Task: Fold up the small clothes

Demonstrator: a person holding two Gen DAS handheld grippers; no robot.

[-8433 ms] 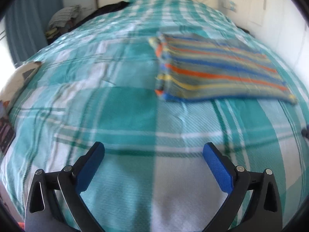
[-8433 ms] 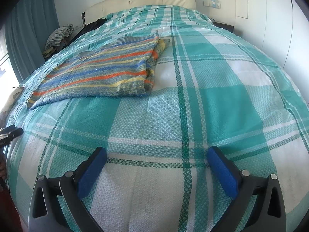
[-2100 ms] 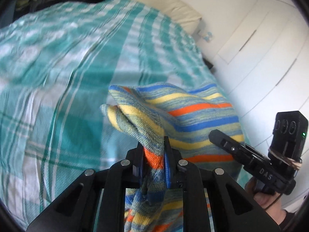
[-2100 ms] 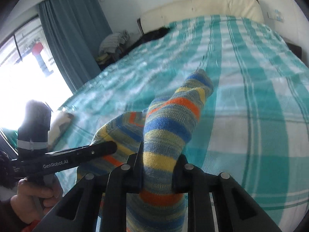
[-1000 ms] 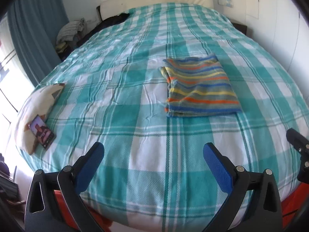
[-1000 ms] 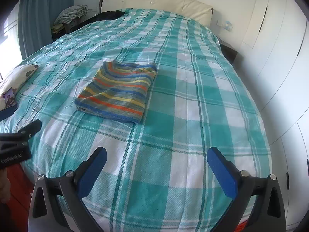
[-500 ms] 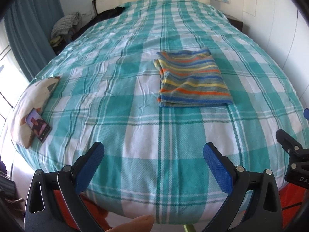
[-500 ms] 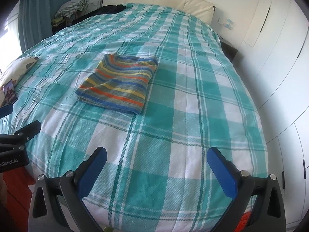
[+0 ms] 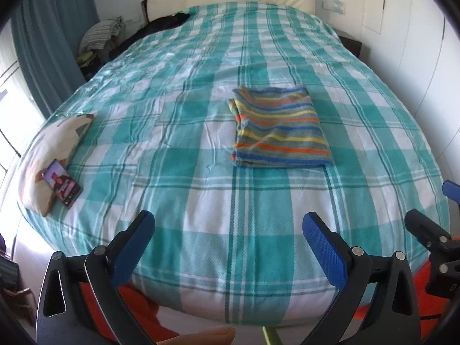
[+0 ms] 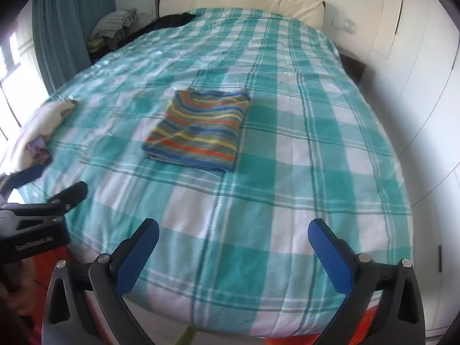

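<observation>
A striped knit garment (image 9: 280, 129) in blue, orange, yellow and grey lies folded into a flat rectangle on the teal plaid bedspread (image 9: 201, 201). It also shows in the right wrist view (image 10: 201, 128). My left gripper (image 9: 228, 230) is open and empty, held back over the foot of the bed, well short of the garment. My right gripper (image 10: 233, 235) is open and empty, likewise back over the foot of the bed. Each gripper shows at the edge of the other's view.
A pillow (image 9: 54, 143) with a phone (image 9: 61, 182) on it lies at the bed's left edge. Dark clothes (image 9: 166, 23) and a pile (image 9: 99, 34) sit by the headboard. White wardrobe doors (image 10: 425, 57) stand right. Red floor shows below the bed.
Both grippers let go of the garment, which now lies folded smaller. Over the last second they have backed away toward the foot of the bed and stayed open.
</observation>
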